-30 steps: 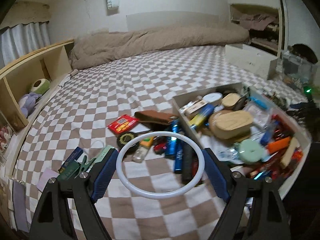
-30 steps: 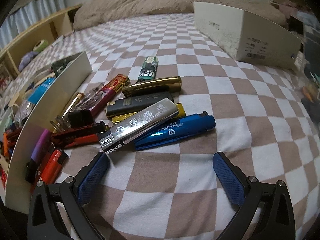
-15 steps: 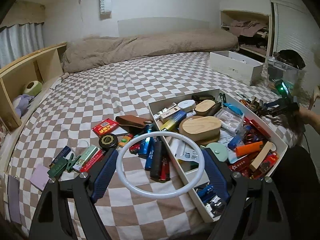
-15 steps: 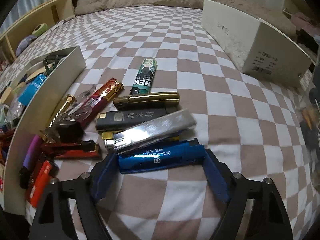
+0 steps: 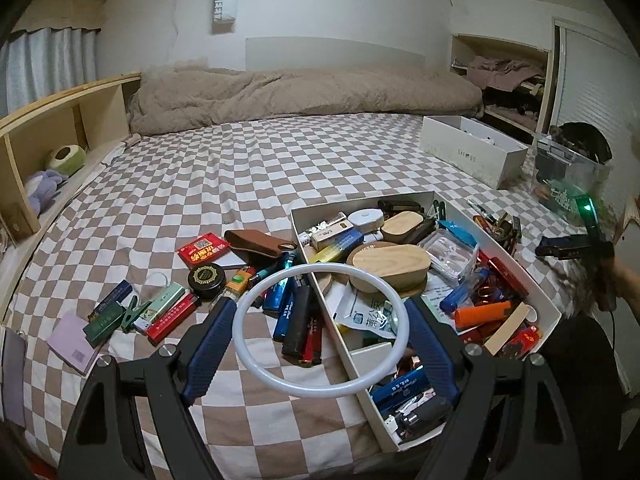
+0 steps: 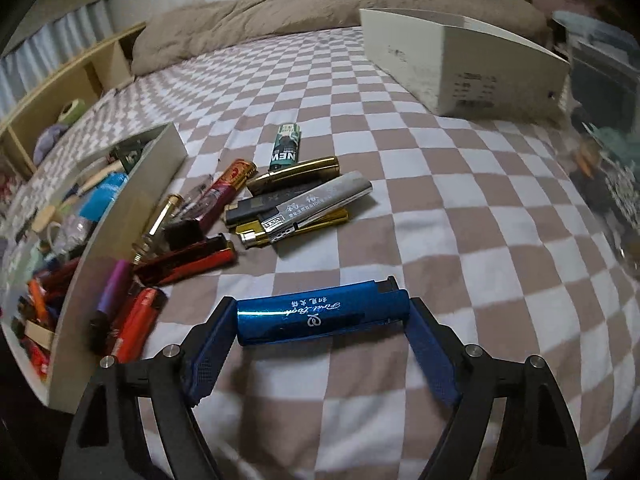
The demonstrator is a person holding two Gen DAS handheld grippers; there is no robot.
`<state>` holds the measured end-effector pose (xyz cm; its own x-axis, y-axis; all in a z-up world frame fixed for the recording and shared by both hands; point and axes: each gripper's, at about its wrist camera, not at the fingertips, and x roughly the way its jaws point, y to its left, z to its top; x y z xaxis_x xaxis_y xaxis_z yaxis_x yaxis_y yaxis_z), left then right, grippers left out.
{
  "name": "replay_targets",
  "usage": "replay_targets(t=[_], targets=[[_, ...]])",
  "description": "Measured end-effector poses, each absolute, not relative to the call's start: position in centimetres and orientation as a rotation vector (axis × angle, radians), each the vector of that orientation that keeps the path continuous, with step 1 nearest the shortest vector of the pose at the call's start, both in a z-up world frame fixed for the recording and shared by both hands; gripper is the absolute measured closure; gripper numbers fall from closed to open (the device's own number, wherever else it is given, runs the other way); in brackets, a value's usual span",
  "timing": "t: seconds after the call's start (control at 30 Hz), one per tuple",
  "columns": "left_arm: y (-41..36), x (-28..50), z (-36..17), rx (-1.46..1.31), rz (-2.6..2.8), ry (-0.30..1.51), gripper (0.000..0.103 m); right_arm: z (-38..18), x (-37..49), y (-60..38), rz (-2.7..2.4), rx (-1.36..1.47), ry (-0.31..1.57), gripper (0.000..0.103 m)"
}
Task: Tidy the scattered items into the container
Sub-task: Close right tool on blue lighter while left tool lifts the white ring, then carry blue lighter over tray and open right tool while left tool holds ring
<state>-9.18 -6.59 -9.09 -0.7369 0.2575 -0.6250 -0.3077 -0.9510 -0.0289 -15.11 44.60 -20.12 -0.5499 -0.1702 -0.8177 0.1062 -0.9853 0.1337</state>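
Only the right wrist view shows the right gripper [image 6: 322, 330] clamped endwise on a blue lighter [image 6: 320, 314], apparently lifted; a white ring [image 5: 318, 328] is gripped by the left gripper [image 5: 320, 334].

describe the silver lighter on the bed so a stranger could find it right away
On the checkered bed, look just right of the white box at the lighter cluster. The silver lighter lies diagonally on top, over black and gold ones; it alone is mirror-bright with engraved characters.

The far checkered bed [image 5: 248, 160] lies bare up to the duvet [image 5: 304, 94], so a gripper could pass freely there. Near the tray [image 5: 540, 300], lighters [image 5: 296, 312] crowd its left wall and more lighters [image 6: 296, 200] its right, and a white box [image 6: 460, 68] stands well beyond.
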Motion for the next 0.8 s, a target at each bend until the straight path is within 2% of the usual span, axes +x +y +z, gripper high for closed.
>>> replay_targets(t=[0.37, 0.8], targets=[[-5.8, -8.4, -8.5, -0.923, 2.672, 0.079, 0.018, -15.4, -11.6, 43.4, -2.641, 1.236, -0.303, 0.019], [-3.2, -6.8, -9.0, -0.893, 2.646, 0.046, 0.018, -11.5, -8.2, 35.5, -2.524, 1.046, -0.366, 0.019]])
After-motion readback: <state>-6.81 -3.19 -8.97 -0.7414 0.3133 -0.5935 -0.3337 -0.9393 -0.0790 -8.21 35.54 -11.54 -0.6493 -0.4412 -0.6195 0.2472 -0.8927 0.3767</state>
